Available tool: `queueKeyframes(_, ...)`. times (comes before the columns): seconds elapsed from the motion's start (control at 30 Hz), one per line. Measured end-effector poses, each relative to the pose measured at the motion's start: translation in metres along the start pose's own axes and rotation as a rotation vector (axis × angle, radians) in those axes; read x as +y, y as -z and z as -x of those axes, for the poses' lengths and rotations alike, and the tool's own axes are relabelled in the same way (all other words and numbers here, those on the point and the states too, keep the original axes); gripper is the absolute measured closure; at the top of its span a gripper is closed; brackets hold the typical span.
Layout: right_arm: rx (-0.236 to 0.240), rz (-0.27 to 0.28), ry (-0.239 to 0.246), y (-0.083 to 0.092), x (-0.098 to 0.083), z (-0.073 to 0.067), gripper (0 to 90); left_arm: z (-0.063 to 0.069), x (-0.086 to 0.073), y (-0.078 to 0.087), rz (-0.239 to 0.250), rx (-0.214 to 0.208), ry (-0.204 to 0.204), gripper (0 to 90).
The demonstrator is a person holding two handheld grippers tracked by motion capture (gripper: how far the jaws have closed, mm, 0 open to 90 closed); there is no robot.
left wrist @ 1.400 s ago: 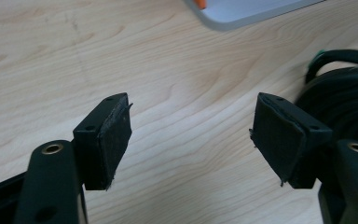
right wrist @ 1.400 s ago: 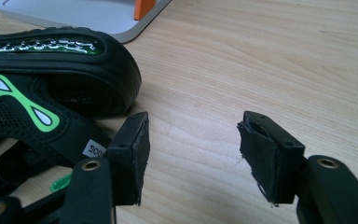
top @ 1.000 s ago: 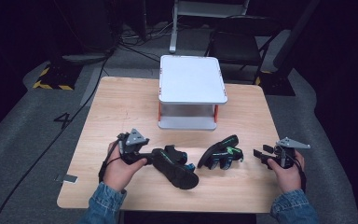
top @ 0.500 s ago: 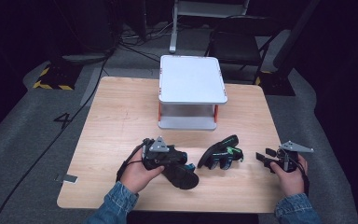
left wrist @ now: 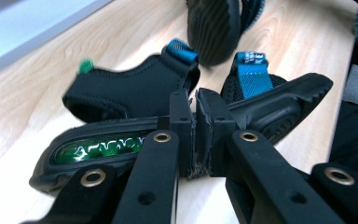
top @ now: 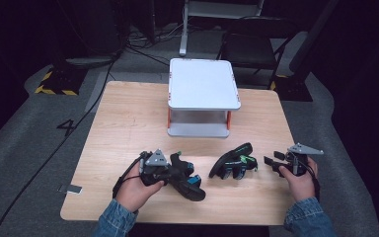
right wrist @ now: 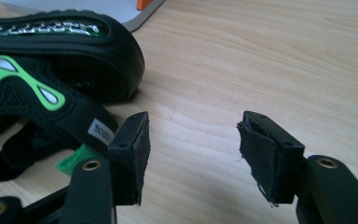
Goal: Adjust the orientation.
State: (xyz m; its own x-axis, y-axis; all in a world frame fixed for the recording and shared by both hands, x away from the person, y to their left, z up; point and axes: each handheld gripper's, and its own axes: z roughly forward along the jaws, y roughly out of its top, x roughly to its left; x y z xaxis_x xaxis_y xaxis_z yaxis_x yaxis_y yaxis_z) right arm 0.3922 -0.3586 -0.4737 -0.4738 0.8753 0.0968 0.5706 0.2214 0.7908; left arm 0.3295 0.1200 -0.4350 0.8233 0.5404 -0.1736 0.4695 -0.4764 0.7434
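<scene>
A black sandal with blue straps [top: 191, 186] lies near the table's front edge; the left gripper view shows its green insole and treaded sole [left wrist: 279, 105]. My left gripper [top: 173, 170] has just been closing, and its pads [left wrist: 185, 122] now pinch the sandal's sole edge. A second black sandal with green trim [top: 234, 163] lies on its side to the right, close up in the right gripper view [right wrist: 37, 93]. My right gripper [top: 272, 164] stands just right of it, open, with only bare wood between its pads [right wrist: 135, 154].
A white two-level stand with orange posts [top: 202, 84] sits at the middle back of the wooden table [top: 128, 113]. Cables and a chair stand on the dark floor beyond. A small grey tag [top: 71, 188] lies off the table's left front corner.
My left hand moved right onto the blue-strapped sandal and its jaws closed on the sole edge. The right hand and the green-trimmed sandal stayed where they were.
</scene>
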Motion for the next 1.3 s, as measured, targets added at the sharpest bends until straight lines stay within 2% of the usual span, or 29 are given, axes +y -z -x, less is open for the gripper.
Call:
queueKeyframes(0.07, 0.001, 0.002, -0.002, -0.001, 0.002, -0.001, 43.4, 0.000, -0.004, 0.004, 0.001, -0.020, 0.011, 83.0)
queueKeyframes(0.13, 0.008, 0.004, 0.003, -0.005, 0.006, -0.001, 43.4, -0.001, -0.010, 0.008, 0.023, -0.031, 0.015, 78.6)
queueKeyframes(0.2, 0.012, 0.001, 0.009, -0.009, 0.010, -0.002, 43.3, -0.001, -0.014, 0.012, 0.016, -0.041, 0.024, 78.6)
queueKeyframes(0.37, 0.024, -0.004, 0.015, -0.018, 0.016, -0.005, 43.3, 0.001, -0.022, 0.023, -0.061, -0.059, 0.047, 78.9)
queueKeyframes(0.43, 0.028, -0.002, 0.015, -0.020, 0.018, -0.007, 43.3, 0.002, -0.025, 0.025, -0.090, -0.060, 0.043, 78.4)
queueKeyframes(0.53, 0.030, -0.003, 0.026, -0.022, 0.020, -0.008, 43.2, 0.002, -0.030, 0.030, -0.148, -0.078, 0.027, 69.5)
queueKeyframes(0.6, 0.030, -0.004, 0.022, -0.023, 0.021, -0.009, 43.2, 0.000, -0.033, 0.034, -0.190, -0.088, 0.022, 68.2)
queueKeyframes(0.67, 0.031, -0.009, 0.025, -0.024, 0.021, -0.009, 43.2, -0.001, -0.035, 0.037, -0.216, -0.094, 0.014, 64.7)
queueKeyframes(0.7, 0.030, -0.009, 0.022, -0.024, 0.021, -0.009, 43.1, -0.001, -0.036, 0.038, -0.245, -0.097, 0.008, 62.8)
queueKeyframes(0.73, 0.028, -0.005, 0.022, -0.023, 0.021, -0.008, 42.9, 0.000, -0.038, 0.039, -0.268, -0.094, 0.000, 56.0)
queueKeyframes(0.8, 0.029, -0.004, 0.024, -0.023, 0.020, -0.008, 42.9, -0.003, -0.044, 0.041, -0.306, -0.096, -0.019, 53.7)
queueKeyframes(0.9, 0.024, -0.001, 0.019, -0.020, 0.019, -0.006, 42.8, -0.011, -0.052, 0.049, -0.265, -0.139, -0.012, 52.3)
queueKeyframes(1.07, 0.018, 0.003, 0.012, -0.018, 0.018, -0.004, 42.6, -0.016, -0.045, 0.074, -0.143, -0.100, 0.008, 48.8)
queueKeyframes(1.1, 0.021, -0.003, 0.007, -0.018, 0.017, -0.005, 42.6, -0.016, -0.043, 0.077, -0.123, -0.083, 0.003, 47.5)
queueKeyframes(1.17, 0.022, -0.004, 0.010, -0.019, 0.016, -0.005, 42.5, -0.016, -0.035, 0.080, -0.063, 0.001, -0.021, 43.3)
queueKeyframes(1.23, 0.017, -0.004, 0.010, -0.018, 0.016, -0.006, 42.4, -0.014, -0.027, 0.078, -0.021, 0.074, -0.067, 39.9)
queueKeyframes(1.3, 0.013, -0.001, 0.017, -0.017, 0.015, -0.007, 42.4, -0.012, -0.019, 0.072, 0.012, 0.114, -0.104, 38.7)
